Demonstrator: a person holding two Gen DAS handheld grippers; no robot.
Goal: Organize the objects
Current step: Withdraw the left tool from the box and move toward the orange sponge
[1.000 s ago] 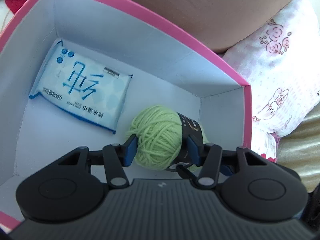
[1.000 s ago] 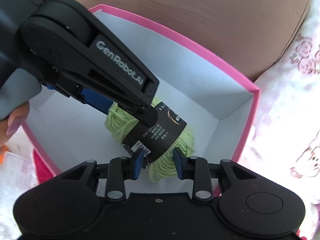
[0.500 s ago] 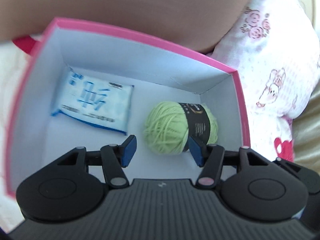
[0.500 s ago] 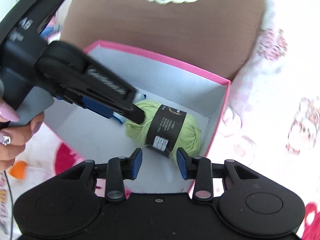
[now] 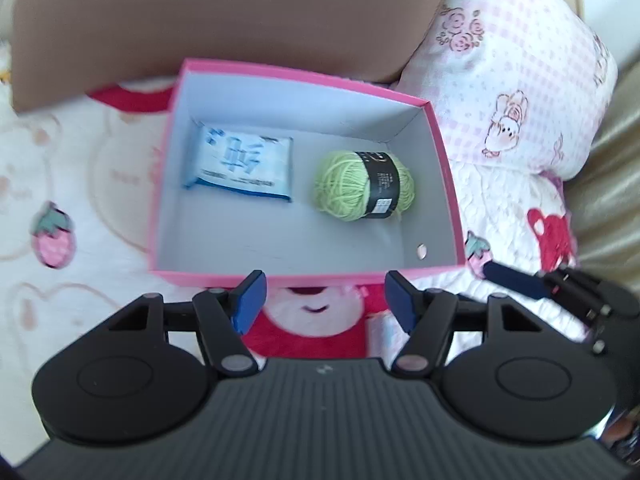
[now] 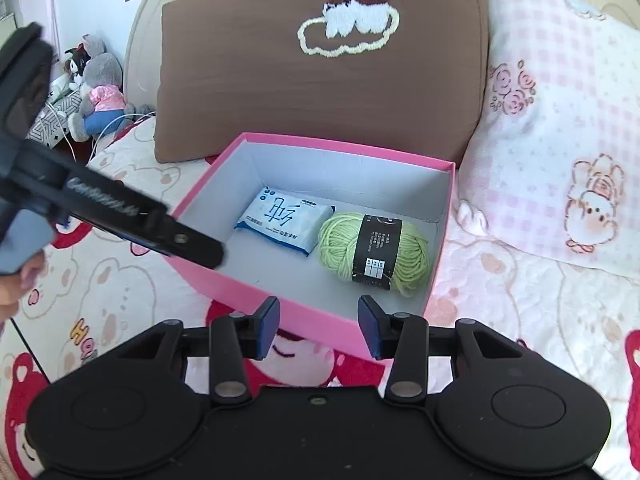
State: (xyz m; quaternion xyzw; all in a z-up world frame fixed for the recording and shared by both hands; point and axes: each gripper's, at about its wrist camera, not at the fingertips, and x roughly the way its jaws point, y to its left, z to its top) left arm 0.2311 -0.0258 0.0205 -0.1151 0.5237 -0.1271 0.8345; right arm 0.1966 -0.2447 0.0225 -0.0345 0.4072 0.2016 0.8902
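A pink box with a white inside stands on the bed; it also shows in the right wrist view. In it lie a green yarn ball with a black label on the right and a blue-white tissue pack on the left. Both show in the right wrist view, yarn and pack. My left gripper is open and empty, just outside the box's near wall. My right gripper is open and empty, at the box's near corner. The left gripper's finger shows from the side there.
A brown cushion stands behind the box. A pink-white pillow lies to the right. The bedspread has bear and strawberry prints. Plush toys sit at the far left beyond the bed.
Both grippers let go of the yarn ball, opened and pulled back up out of the box. The yarn now lies on the box floor next to the tissue pack.
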